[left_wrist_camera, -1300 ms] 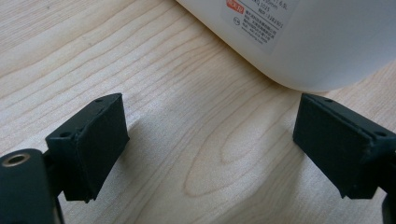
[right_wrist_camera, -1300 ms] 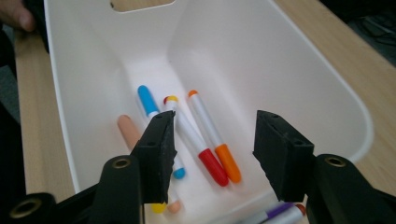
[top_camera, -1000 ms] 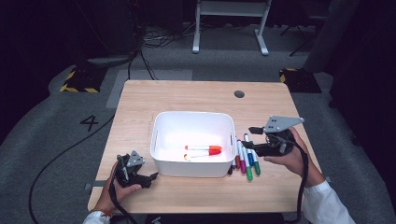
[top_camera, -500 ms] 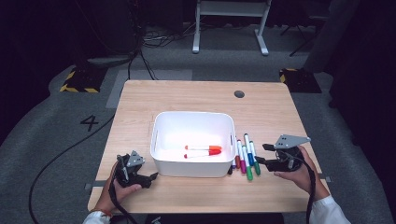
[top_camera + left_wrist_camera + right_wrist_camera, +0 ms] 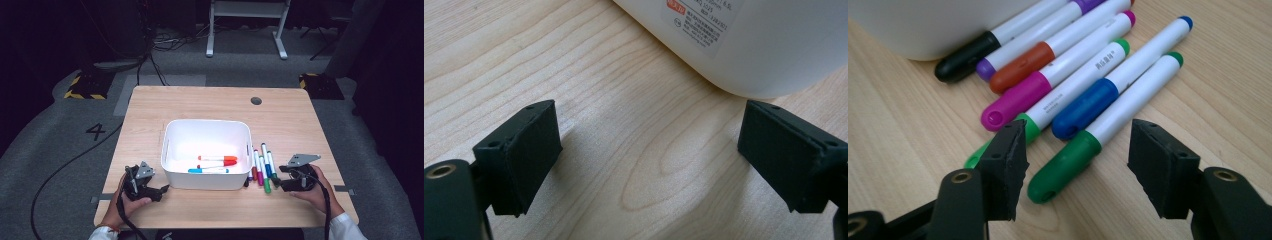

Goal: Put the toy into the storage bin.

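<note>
A white bin [image 5: 207,122] stands mid-table and holds an orange marker [image 5: 222,158], a red marker [image 5: 220,163] and a blue marker [image 5: 207,170]. Several more markers [image 5: 261,167] lie side by side on the wood to its right. My right gripper [image 5: 280,181] sits low at their near ends. In the right gripper view it [image 5: 1079,132] is open, its jaws straddling the dark green marker [image 5: 1068,160] with gaps on both sides. My left gripper [image 5: 161,192] rests on the table at the bin's front left corner, open [image 5: 649,130] over bare wood.
In the right gripper view the blue-capped marker [image 5: 1088,107], a magenta one [image 5: 1018,102] and a black one [image 5: 960,60] lie next to the green one, beside the bin wall [image 5: 923,25]. A small dark hole [image 5: 256,100] marks the far tabletop. The table's front edge is close to both hands.
My right gripper has come down from above the table's right side to the near ends of the markers. The left gripper has stayed put.
</note>
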`<state>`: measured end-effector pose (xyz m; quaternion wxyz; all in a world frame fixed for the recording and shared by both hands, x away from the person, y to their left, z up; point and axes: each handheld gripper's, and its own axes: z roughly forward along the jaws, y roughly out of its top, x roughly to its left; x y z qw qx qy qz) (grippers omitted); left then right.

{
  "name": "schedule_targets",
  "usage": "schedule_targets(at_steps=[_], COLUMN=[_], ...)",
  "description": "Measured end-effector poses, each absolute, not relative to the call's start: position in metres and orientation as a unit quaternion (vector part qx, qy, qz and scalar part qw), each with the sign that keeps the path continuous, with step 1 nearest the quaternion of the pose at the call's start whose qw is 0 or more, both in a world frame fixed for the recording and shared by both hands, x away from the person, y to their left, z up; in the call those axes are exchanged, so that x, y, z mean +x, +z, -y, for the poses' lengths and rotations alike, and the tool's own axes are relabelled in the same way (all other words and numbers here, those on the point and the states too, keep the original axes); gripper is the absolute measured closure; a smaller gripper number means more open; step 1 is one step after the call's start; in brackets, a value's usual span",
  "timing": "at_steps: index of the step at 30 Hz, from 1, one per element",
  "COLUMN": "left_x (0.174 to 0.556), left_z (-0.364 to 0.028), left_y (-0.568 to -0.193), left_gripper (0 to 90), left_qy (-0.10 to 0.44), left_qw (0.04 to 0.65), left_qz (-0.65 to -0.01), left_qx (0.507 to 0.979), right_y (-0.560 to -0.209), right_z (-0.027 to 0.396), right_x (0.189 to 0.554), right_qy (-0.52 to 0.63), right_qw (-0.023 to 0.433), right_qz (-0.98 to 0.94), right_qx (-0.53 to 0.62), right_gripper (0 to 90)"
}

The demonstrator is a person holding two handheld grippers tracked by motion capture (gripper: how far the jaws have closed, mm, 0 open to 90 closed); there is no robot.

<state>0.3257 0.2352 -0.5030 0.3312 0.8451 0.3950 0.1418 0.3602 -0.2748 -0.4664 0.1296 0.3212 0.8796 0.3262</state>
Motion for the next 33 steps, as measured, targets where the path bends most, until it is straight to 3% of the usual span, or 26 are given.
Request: schedule_targets(at_steps=[12,23,33], left_x=[0.326,0.326,0.326], left_z=[-0.235,-0.235,-0.235], left_y=[-0.503,-0.503,-0.503], left_gripper=[10.2,10.2,10.2], left_qy=[0.142,0.142,0.142], left_qw=[0.331,0.332,0.331], left_qz=[-0.395,-0.395,-0.395], left_qx=[0.845,0.845,0.845], right_y=[-0.478,-0.483,-0.485], right_z=[0.294,0.314,0.321], right_x=[0.372,0.375,0.379], right_qy=[0.3,0.299,0.306], right_qw=[0.136,0.148,0.164], right_qz=[-0.871,-0.853,-0.842], right_qx=[0.365,0.402,0.414], right_gripper=[44.7,70.6,74.8])
